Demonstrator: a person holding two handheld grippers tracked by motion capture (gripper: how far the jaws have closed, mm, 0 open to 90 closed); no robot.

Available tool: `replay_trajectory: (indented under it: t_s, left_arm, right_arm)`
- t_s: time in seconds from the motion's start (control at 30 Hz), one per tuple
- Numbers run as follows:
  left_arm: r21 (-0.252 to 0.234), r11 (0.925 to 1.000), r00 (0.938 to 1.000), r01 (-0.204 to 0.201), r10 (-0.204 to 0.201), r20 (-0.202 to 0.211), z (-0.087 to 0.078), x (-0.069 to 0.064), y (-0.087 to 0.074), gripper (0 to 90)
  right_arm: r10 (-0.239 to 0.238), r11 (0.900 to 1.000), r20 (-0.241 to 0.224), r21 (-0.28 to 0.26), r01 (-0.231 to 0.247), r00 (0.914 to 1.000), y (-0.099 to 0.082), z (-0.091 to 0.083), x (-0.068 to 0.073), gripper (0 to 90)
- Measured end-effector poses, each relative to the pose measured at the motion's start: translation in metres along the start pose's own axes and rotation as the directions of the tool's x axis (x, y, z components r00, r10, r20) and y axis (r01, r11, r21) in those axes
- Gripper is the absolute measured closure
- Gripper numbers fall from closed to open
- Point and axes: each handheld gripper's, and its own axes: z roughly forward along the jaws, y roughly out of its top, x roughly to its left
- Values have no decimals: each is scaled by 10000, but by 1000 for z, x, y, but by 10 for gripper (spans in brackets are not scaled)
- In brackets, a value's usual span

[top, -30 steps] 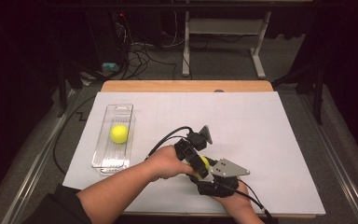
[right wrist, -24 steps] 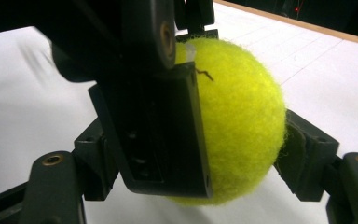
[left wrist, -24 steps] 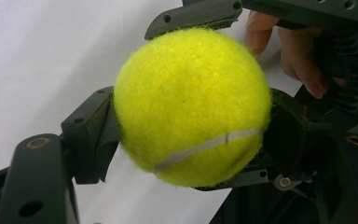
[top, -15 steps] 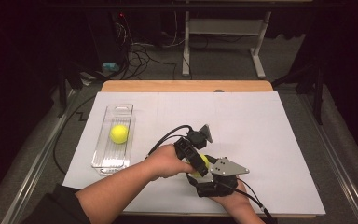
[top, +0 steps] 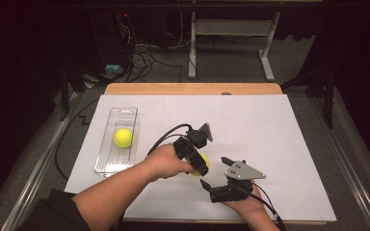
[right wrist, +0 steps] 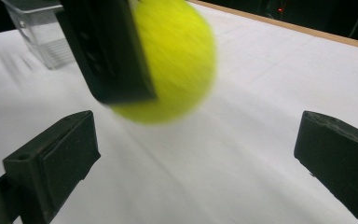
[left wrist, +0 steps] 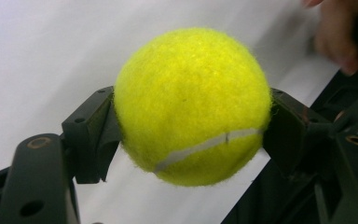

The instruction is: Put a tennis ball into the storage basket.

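White sheet (top: 279,139) on wooden table (top: 192,88), dark room.

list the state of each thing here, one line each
left hand-held gripper: shut on the held tennis ball
held tennis ball: clamped between the jaws, off the paper
right hand-held gripper: jaws have just been opening, wide apart, nothing between them
clear tray: upright, open top
second tennis ball: resting inside the clear tray

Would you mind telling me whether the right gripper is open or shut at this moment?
Open. The right gripper has just been opening: its jaws stand wide apart with bare paper between them, while the left gripper clamps the tennis ball.
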Motion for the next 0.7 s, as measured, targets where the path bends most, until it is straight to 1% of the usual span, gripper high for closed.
replay_trajectory:
  t_s: [0.17,0.2,0.23,0.33,0.37,0.43,0.47,0.5,0.6,0.7]
  left_arm:
    - [34,9997,9993,257,-256,-259,-7,12,-6,269]
    - [-33,9994,9989,355,-356,-299,-9,14,-8,269]
    - [23,9993,9987,366,-365,-347,-11,18,-9,269]
    - [-68,9980,9970,635,-637,-445,-15,27,-15,268]
    - [-148,9970,9958,763,-769,-488,-17,30,-17,268]
    - [-161,9955,9936,930,-938,-631,-21,38,-22,268]
    - [-158,9950,9928,986,-994,-661,-23,41,-24,268]
    - [-194,9940,9916,1080,-1091,-688,-26,45,-27,268]
    - [-297,9901,9870,1374,-1394,-802,-35,57,-35,269]
    - [-351,9862,9821,1615,-1641,-929,-42,67,-43,268]
  right_arm:
    - [76,9999,478,111,-81,9988,-7,-8,-15,0]
    - [109,9998,550,139,-117,9984,-8,-9,-18,0]
    - [125,9998,644,139,-134,9978,-10,-11,-22,0]
    - [172,9997,929,148,-187,9955,-14,-17,-31,0]
    - [280,9994,995,197,-301,9946,-15,-19,-34,0]
    - [329,9993,1206,146,-350,9922,-17,-24,-40,0]
    - [418,9989,1392,134,-441,9894,-19,-30,-47,0]
    - [418,9989,1392,134,-441,9894,-19,-30,-47,0]
    - [588,9981,1681,86,-611,9840,-24,-39,-56,0]
    - [723,9972,1913,72,-751,9789,-29,-48,-63,0]
